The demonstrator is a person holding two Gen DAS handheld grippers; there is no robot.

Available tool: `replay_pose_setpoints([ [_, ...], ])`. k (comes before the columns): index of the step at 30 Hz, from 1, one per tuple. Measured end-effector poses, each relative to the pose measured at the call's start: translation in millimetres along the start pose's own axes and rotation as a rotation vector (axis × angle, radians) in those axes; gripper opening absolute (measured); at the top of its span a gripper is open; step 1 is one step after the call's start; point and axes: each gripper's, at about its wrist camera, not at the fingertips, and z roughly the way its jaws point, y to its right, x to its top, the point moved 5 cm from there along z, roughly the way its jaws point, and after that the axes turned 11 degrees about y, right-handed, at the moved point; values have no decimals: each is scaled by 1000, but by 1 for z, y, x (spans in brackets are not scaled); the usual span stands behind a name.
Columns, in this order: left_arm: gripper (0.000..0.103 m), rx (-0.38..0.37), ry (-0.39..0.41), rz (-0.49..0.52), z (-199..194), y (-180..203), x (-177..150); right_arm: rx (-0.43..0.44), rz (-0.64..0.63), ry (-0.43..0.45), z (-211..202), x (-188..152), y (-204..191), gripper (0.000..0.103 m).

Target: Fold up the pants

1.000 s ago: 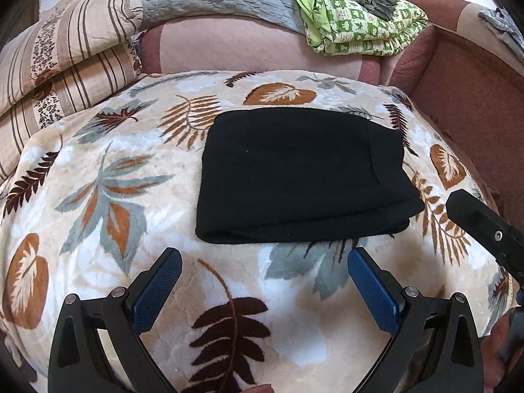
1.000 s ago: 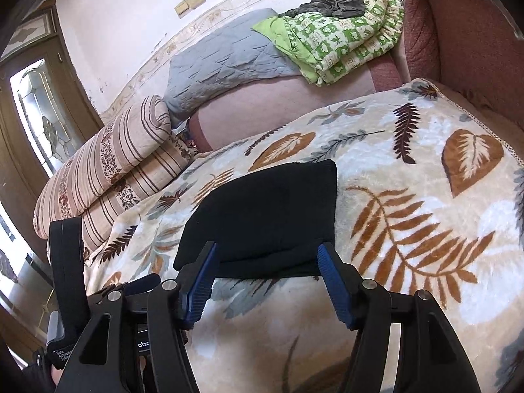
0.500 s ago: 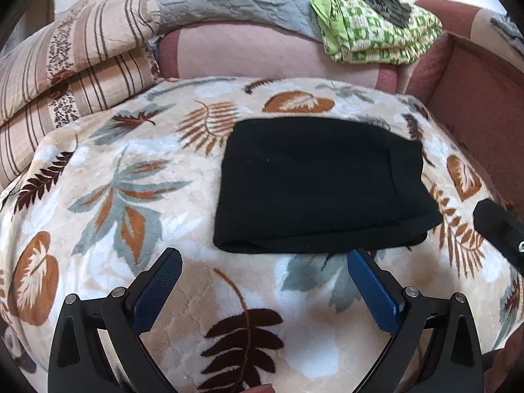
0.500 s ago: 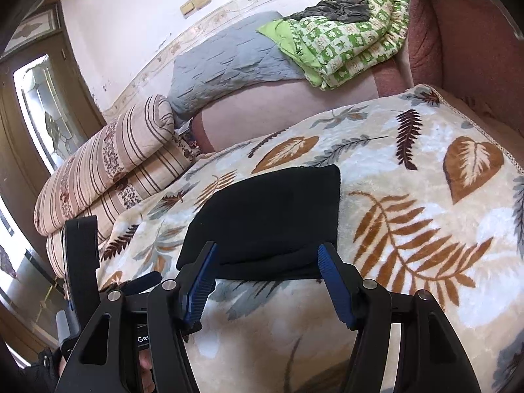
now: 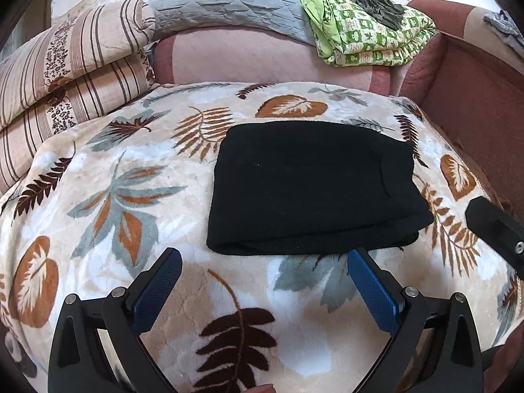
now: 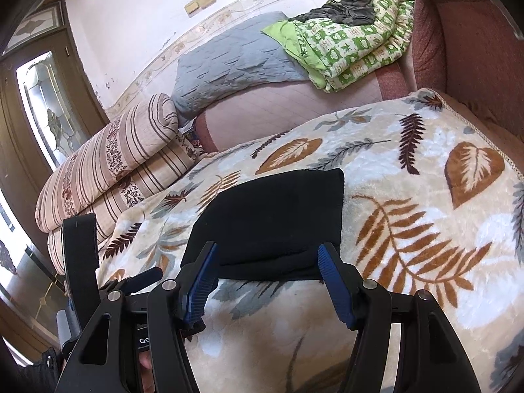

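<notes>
The black pants lie folded compactly on the blanket, the task appearing complete, with the left gripper and right gripper both wide open and empty.

Your left wrist camera looks steeply down from close above the leaf-print blanket, facing the sofa back. Your right wrist camera sits beside it, probably slightly lower, angled leftward. Both share the black pants and green quilt.

Folded black pants lie flat on the leaf-patterned blanket.
</notes>
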Motion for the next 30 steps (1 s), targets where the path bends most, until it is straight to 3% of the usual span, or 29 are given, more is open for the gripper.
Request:
replay_pose_setpoints([
  [9, 102, 3, 16, 47, -5, 4, -4, -7, -11, -20, 7, -8, 2, 65],
  [30, 102, 10, 6, 54, -1, 4, -5, -4, -11, -6, 3, -8, 5, 65],
])
